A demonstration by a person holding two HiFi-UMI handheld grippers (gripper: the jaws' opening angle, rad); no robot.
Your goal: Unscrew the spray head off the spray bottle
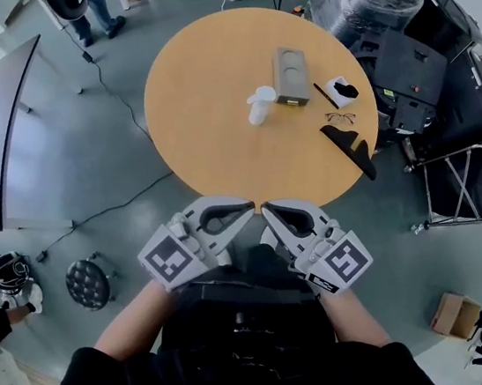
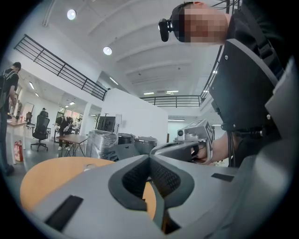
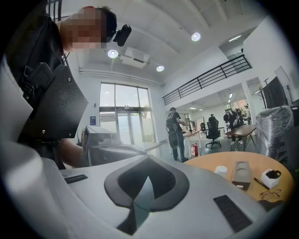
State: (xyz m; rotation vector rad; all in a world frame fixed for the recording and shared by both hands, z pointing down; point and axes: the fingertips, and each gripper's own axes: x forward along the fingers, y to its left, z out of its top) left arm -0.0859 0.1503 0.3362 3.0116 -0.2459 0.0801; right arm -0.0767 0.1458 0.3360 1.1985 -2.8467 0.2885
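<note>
Round wooden table (image 1: 208, 147), grey box (image 1: 289, 75), eyeglasses (image 1: 340, 116), tufted stool (image 1: 87, 283), cardboard box (image 1: 454, 315)

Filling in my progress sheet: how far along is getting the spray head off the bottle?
Done: nothing visible. The white spray bottle stands alone on the round table, head seemingly on. In hand: nothing. The left gripper and right gripper hover by the table's near edge, jaws shut and empty. Left: reach, grip the bottle, unscrew the head.
</note>
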